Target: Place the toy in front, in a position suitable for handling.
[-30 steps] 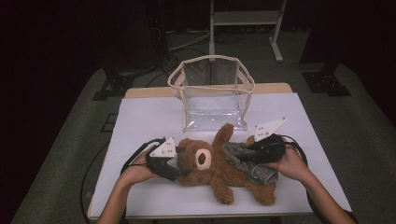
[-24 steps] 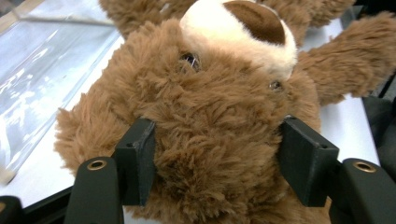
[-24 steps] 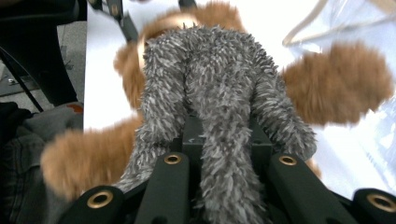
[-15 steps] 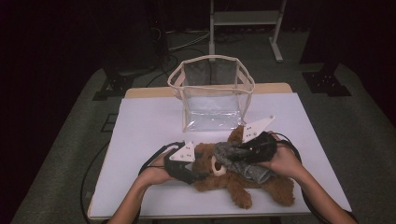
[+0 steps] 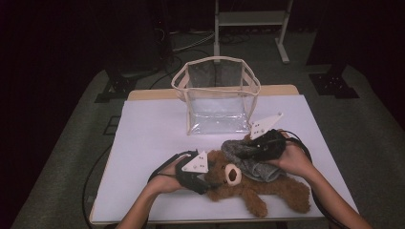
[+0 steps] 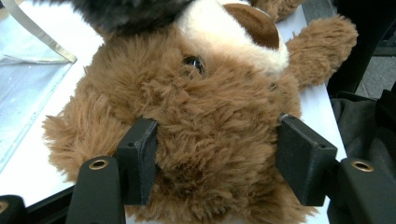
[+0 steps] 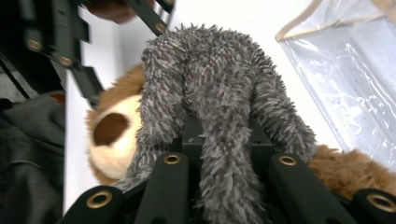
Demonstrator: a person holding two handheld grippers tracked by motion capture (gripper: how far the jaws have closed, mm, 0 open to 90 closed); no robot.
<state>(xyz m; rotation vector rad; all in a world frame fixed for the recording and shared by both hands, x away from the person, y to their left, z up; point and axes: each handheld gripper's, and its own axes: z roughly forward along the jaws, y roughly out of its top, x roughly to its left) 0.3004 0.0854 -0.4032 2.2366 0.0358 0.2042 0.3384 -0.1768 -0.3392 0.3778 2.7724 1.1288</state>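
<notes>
High view: a brown teddy bear (image 5: 248, 183) lies on the white tabletop (image 5: 148, 133) at about 6 o'clock from the clear bag (image 5: 217, 98). Left tool (image 5: 203, 179) has just been closing and now clasps the bear's head. Right tool (image 7: 224, 140), clenched, pinches a grey fuzzy cloth (image 5: 248, 157) draped over the bear. Both look light, soft and squashy; plush compresses, so grip deep into head or torso, not loose fur.
</notes>
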